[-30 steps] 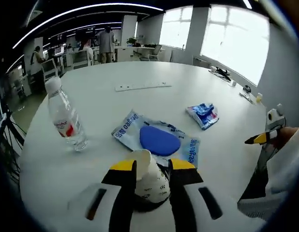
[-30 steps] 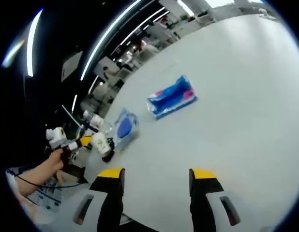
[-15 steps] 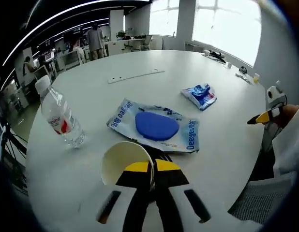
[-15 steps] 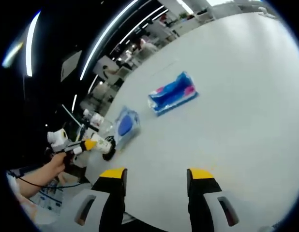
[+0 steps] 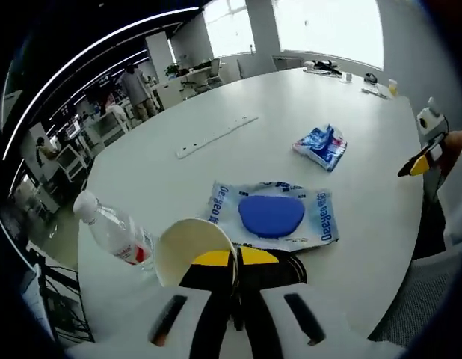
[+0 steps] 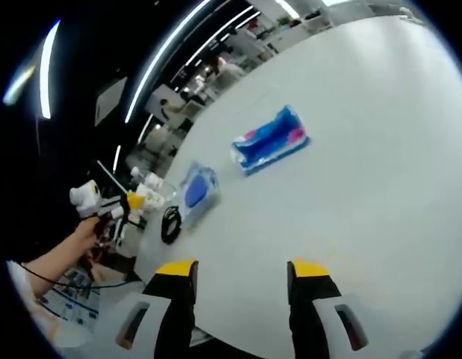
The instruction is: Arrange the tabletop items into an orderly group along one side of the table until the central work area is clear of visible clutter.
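Reading "Deeyeo" on the wipes pack point(image 5: 272, 216), blue lid up, near the table point(image 5: 179, 179) edge. Left gripper point(image 5: 232, 259), jaws together, clamps the paper cup point(image 5: 190, 250) rim above that edge. Bottle point(image 5: 115, 233), red label, lies beside the cup. Tissue pack point(image 5: 321, 146) sits nearer mid-table; black cable point(image 6: 170, 224) near the wipes. Right gripper point(image 6: 241, 271) jaws apart, holding nothing.

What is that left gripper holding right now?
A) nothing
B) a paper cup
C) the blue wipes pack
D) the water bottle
B: the left gripper has its jaws pinched shut on the rim of the paper cup, lifted above the table.
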A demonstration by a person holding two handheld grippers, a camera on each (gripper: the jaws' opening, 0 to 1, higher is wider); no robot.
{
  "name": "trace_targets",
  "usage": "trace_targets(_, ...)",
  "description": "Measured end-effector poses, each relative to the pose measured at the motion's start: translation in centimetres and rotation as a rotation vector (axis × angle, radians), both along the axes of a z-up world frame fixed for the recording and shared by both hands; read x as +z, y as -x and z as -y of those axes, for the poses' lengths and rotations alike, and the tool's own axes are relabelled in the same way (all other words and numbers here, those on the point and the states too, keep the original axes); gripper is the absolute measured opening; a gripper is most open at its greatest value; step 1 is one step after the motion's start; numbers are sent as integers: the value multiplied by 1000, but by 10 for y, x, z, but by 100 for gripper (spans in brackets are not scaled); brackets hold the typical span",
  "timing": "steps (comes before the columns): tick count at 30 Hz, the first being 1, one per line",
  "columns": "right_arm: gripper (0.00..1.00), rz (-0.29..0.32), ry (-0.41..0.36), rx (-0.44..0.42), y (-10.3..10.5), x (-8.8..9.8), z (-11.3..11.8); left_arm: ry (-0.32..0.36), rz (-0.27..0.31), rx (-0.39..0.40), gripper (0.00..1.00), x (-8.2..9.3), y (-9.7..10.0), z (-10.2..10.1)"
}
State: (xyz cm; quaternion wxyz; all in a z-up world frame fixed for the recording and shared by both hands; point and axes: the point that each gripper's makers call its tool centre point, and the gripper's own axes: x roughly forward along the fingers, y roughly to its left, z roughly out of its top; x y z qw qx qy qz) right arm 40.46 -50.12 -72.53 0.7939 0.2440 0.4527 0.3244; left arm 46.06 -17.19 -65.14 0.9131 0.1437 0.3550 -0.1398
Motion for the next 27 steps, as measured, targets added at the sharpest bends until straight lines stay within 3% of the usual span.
trace_targets(5, 48, -19, -2, -7, 2, -4, 1, -67, -15, -12, 0, -2, -15, -12)
trace_targets(9, 48, -31, 0, -16, 3, -7, 3, -53, -22, 3, 0, -5, -28, -19)
trace_targets(14, 48, -41, 0, -33, 2, -9, 5, -100, -38, -19, 0, -13, -40, -26)
trace_targets(27, 47, -73, 0, -49, 0, -14, -4, -129, -77, -57, 0, -36, -56, -35)
